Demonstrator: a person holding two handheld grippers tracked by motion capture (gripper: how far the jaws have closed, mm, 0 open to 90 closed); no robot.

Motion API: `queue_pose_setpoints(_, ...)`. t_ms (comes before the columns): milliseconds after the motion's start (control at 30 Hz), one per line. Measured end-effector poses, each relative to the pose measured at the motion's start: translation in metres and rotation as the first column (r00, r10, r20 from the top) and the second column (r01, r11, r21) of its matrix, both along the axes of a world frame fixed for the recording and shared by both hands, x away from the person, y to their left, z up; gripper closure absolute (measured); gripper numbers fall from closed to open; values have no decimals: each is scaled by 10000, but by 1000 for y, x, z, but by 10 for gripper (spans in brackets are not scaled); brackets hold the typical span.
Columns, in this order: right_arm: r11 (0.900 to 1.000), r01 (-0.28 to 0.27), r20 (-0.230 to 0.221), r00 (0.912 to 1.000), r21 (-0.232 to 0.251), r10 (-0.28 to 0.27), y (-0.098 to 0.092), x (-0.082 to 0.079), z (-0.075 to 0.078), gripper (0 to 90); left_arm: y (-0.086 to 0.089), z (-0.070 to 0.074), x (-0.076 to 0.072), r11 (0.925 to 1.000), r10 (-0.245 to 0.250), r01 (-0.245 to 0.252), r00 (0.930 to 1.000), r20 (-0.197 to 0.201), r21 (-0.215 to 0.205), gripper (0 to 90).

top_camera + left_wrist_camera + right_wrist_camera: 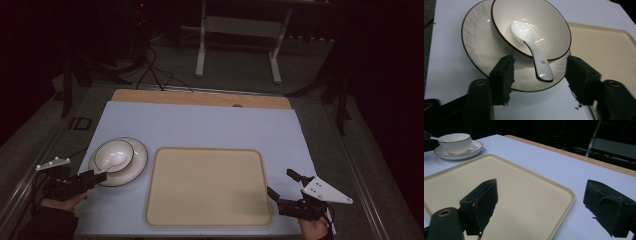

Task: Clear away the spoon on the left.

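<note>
Spoon (534,50), white and glossy, lay in a cream bowl (549,27) with its scoop down in the hollow and its handle leaning out over the dark-edged rim toward the person. That bowl stood on a matching saucer (476,40), which sat on the pale blue table cover (210,122) near its front left corner. Left gripper (537,72) was at the near edge of the saucer, its two black jaws on either side of the spoon handle with a clear gap on both sides, so they stood apart and gripped nothing. Just to the right of the saucer, not touching it, lay a large cream tray (207,187) with rounded corners, flat on the cover. Right gripper (540,207) hung over the tray's near right corner, one jaw above the tray and the other above the blue cover, spread wide and holding nothing. A strip of bare wooden table (200,97) showed along the far edge of the cover. From the high view, a hand came in at each bottom corner, each holding its gripper.
</note>
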State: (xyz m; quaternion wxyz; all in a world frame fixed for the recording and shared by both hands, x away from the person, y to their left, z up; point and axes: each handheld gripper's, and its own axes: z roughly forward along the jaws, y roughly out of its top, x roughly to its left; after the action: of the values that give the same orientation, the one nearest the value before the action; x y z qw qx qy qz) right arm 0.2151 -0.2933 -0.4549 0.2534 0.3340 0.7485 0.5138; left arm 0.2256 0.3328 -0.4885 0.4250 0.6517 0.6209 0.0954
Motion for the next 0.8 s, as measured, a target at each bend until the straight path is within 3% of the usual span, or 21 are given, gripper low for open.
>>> queue_pose_setpoints(167,10000,-3,-10,10000,-19,3,0,0,0,123,2,-1,2,9995,-106,105,9999,-29,-303,560)
queue_pose_setpoints(233,10000,1,-20,10000,-22,-1,0,0,0,123,2,-1,2,9999,-102,101,9999,-6,-118,604)
queue_pose_setpoints(433,10000,-4,112,9999,29,4,-1,-1,1,132,1,-4,4,9994,-331,330,9994,-141,-126,680)
queue_pose_setpoints(800,10000,25,56,10000,12,-25,-1,-1,0,132,-2,-1,6,9987,-515,516,9987,-47,57,827)
